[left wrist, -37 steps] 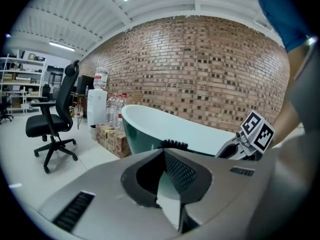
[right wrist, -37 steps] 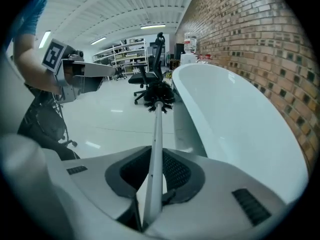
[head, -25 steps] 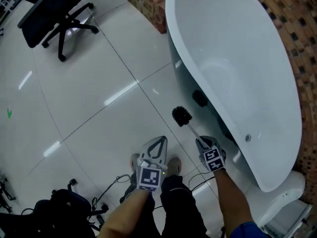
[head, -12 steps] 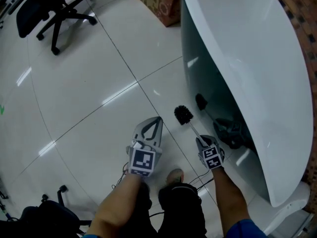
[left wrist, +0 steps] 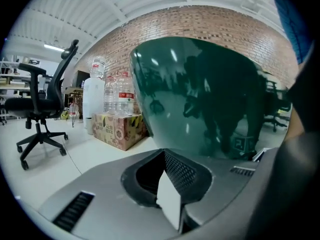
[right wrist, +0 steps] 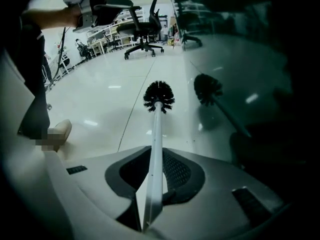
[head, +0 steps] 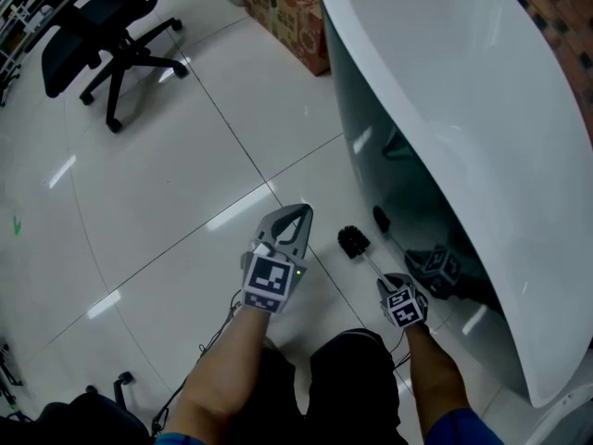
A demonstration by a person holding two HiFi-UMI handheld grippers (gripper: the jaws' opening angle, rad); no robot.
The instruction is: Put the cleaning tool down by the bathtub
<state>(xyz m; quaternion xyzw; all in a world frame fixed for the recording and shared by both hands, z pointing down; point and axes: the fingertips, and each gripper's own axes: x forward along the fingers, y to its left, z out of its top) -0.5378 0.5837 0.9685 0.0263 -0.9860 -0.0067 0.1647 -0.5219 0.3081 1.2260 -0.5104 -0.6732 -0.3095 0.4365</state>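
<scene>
The cleaning tool is a toilet brush with a black bristle head and a thin white handle. My right gripper is shut on the handle, and the head points forward and down, just above the floor tiles beside the white bathtub. In the right gripper view the handle runs out between the jaws to the brush head. The glossy bathtub side mirrors the brush. My left gripper hangs to the left of the brush, shut and holding nothing. It faces the bathtub wall.
A black office chair stands at the far left. A cardboard box sits by the bathtub's far end, with water bottles behind it. The person's shoe is on the floor to the left. Cables lie near the feet.
Both grippers have sunk toward the floor. The brush head has dropped lower beside the bathtub's side. The left gripper has slid forward, level with the brush.
</scene>
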